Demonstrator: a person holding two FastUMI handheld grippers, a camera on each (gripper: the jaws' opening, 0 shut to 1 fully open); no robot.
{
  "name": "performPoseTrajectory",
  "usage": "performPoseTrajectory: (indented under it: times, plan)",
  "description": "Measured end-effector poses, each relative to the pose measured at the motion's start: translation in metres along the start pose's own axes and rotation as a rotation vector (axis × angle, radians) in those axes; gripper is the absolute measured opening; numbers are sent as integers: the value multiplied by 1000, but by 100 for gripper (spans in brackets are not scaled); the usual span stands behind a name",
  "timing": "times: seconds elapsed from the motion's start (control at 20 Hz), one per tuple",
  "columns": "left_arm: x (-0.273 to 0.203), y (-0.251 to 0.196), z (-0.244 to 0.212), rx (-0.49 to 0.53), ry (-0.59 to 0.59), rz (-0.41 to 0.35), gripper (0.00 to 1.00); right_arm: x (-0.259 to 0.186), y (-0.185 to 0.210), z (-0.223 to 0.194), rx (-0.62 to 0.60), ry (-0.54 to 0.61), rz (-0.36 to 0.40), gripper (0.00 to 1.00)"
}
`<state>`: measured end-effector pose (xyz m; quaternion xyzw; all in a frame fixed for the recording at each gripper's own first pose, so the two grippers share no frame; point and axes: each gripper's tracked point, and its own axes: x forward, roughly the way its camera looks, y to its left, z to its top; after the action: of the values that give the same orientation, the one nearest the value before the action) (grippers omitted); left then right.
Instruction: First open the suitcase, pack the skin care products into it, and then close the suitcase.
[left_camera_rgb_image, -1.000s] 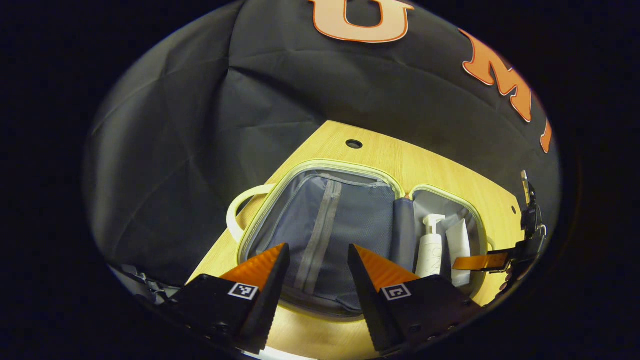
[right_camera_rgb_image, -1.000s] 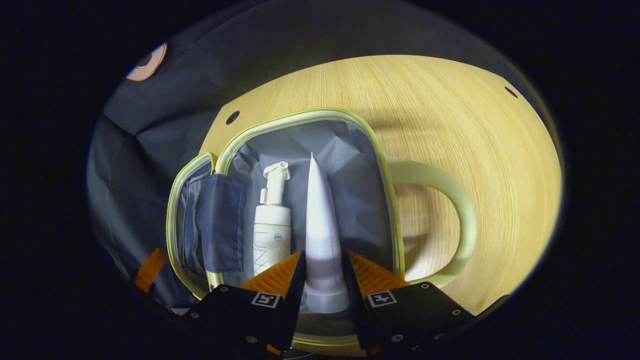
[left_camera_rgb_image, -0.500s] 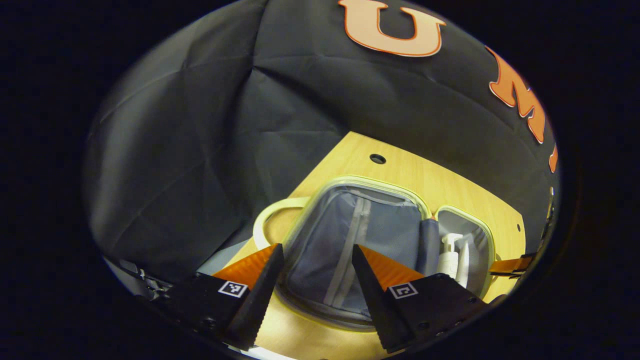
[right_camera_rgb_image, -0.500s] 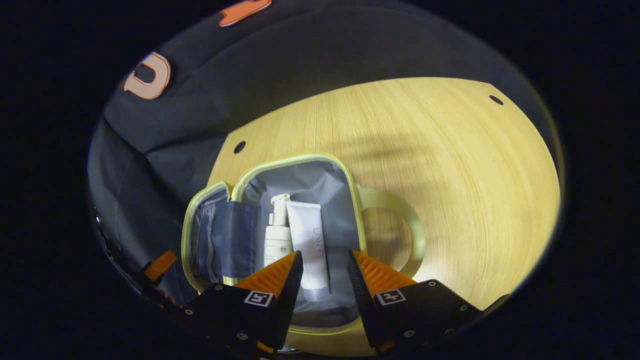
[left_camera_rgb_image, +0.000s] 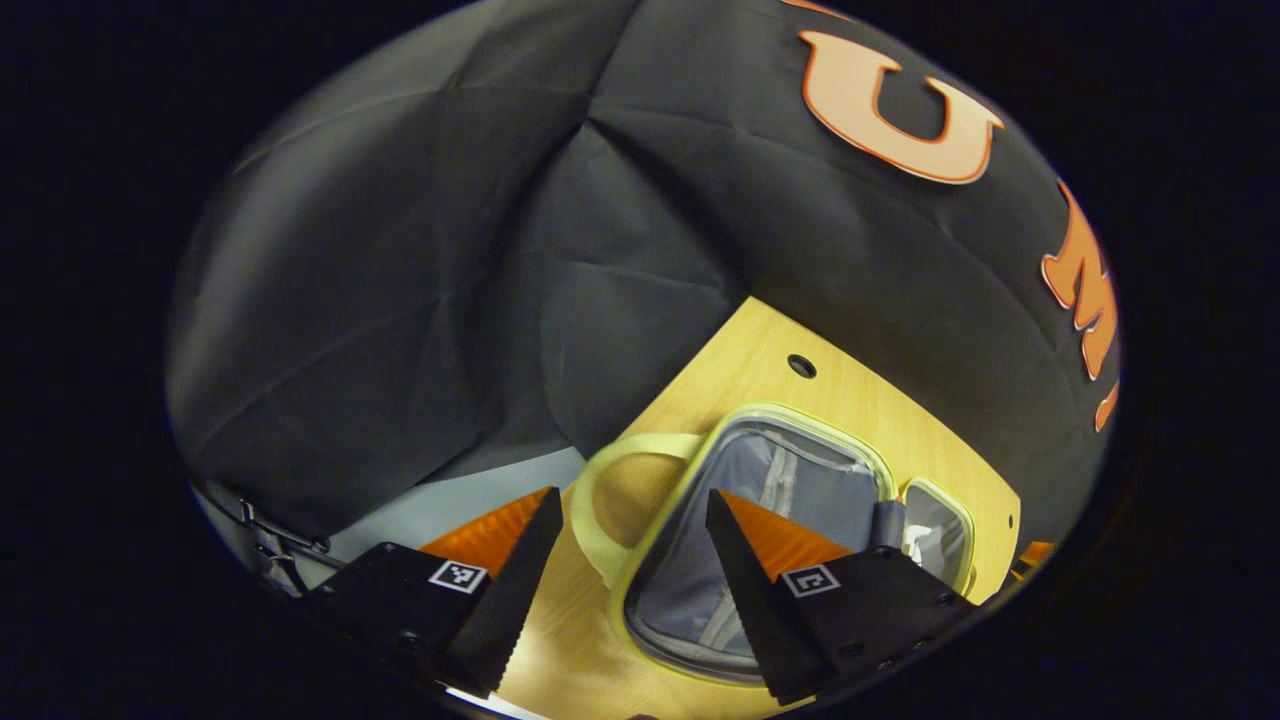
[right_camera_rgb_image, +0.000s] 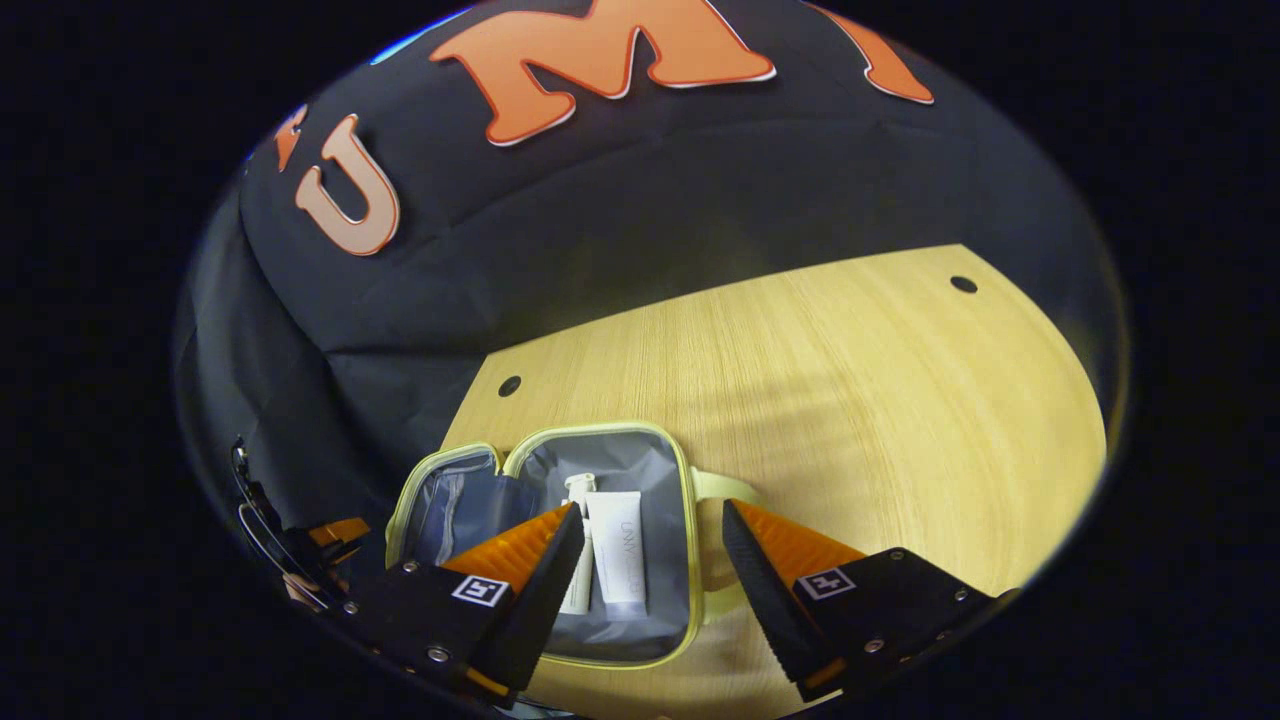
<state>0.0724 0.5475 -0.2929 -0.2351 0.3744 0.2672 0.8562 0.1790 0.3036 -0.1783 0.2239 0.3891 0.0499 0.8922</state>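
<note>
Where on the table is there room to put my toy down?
The big bare stretch of wooden table right of the open suitcase, past its handle, reaching the black cloth wall. It's crowded inside the suitcase half holding the pump bottle and tube.

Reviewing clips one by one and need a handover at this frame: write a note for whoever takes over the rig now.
Left gripper: open, empty, above the suitcase's handle end.
Right gripper: open, empty, above the packed half.
Suitcase lies open flat on the wooden table. Pump bottle and tube lie side by side in the right half; the other half with the zipped mesh pocket holds nothing loose.
Done: opening, packing of the two products.
Left: fold one half over and close the suitcase.
</note>
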Motion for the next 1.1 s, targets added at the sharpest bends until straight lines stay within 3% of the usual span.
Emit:
performPoseTrajectory:
  times: [0.35,0.4,0.45,0.65,0.85,1.05,1.1]
  plan:
    - [38,18,-6,-168,85,-71,91,-40,-19,34,-75,-126,-48,95]
    - [42,23,-6,-189,93,-75,87,-47,-21,39,-75,-142,-54,95]
    - [45,24,-6,-218,103,-89,91,-52,-23,43,-73,-159,-59,96]
    - [64,15,-16,-370,173,-158,91,-71,-35,56,-87,-205,-94,95]
    - [74,13,-25,-432,215,-191,92,-78,-41,64,-70,-218,-103,95]
    - [75,17,-22,-463,227,-214,31,-76,-40,70,-64,-226,-96,95]
    - [65,15,-24,-465,224,-228,33,-75,-41,71,-64,-226,-99,95]
